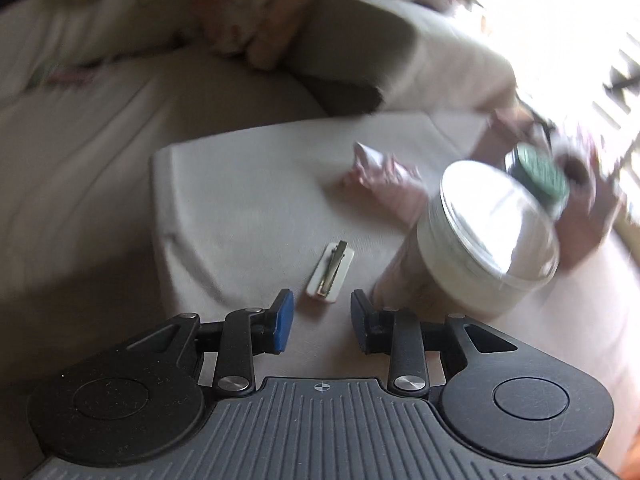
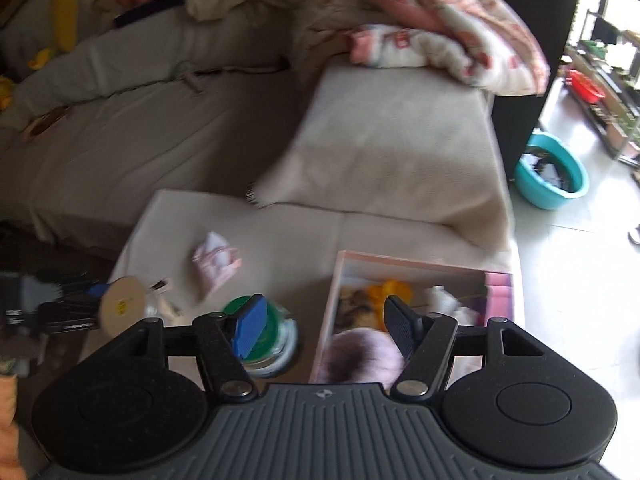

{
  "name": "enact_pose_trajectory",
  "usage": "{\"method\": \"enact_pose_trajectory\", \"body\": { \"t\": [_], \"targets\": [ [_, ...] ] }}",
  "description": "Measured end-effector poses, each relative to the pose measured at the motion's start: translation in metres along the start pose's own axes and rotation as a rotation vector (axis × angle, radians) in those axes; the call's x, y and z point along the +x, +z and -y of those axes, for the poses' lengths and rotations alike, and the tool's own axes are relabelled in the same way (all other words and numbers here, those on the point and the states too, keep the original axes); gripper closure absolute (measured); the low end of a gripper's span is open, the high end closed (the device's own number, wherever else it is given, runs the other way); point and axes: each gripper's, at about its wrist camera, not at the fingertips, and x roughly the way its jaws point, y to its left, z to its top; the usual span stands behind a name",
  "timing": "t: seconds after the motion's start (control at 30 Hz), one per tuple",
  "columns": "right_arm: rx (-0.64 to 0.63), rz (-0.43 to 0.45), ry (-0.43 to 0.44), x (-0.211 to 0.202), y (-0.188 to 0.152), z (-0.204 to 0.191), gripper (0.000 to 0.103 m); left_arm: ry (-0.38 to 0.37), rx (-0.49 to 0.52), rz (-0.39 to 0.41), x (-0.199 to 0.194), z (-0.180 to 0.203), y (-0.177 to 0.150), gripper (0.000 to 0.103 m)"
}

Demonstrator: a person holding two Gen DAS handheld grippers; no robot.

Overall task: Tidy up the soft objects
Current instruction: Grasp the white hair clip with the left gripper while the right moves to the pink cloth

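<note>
A crumpled pink-and-white soft item [image 2: 216, 262] lies on the beige sofa seat; it also shows in the left wrist view [image 1: 384, 178]. A pink box [image 2: 334, 280] on the seat holds a fluffy pink pom-pom [image 2: 360, 356], an orange soft item [image 2: 390, 290] and a white one [image 2: 444, 298]. My right gripper [image 2: 324, 330] is open and empty, hovering over the box's left edge. My left gripper [image 1: 322, 320] is open and empty, just short of a white hair clip [image 1: 331, 274].
A round silver-lidded tin [image 1: 486, 232] and a green-lidded jar [image 2: 266, 332] stand on the seat. A back cushion [image 2: 392, 140] and a floral blanket [image 2: 440, 28] lie behind. A teal basin [image 2: 554, 176] sits on the floor at right.
</note>
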Motion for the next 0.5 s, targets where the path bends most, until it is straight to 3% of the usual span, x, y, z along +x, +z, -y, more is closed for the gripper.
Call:
{"method": "enact_pose_trajectory", "body": {
  "t": [0.13, 0.23, 0.3, 0.4, 0.5],
  "targets": [
    [-0.013, -0.024, 0.032, 0.015, 0.004, -0.013, 0.038, 0.049, 0.114, -0.006, 0.014, 0.006, 0.001, 0.068],
    [-0.020, -0.050, 0.057, 0.026, 0.008, -0.021, 0.038, 0.026, 0.176, -0.027, 0.025, 0.009, 0.003, 0.066],
    [-0.027, -0.062, 0.068, 0.031, 0.009, -0.026, 0.038, 0.017, 0.220, -0.018, 0.028, 0.011, 0.004, 0.070],
    [-0.035, -0.059, 0.082, 0.035, 0.013, -0.035, 0.038, 0.039, 0.215, -0.002, 0.033, 0.010, 0.008, 0.069],
    [-0.016, -0.047, 0.116, 0.040, 0.020, -0.044, 0.038, 0.065, 0.149, 0.023, 0.039, 0.001, 0.013, 0.080]
  ]
}}
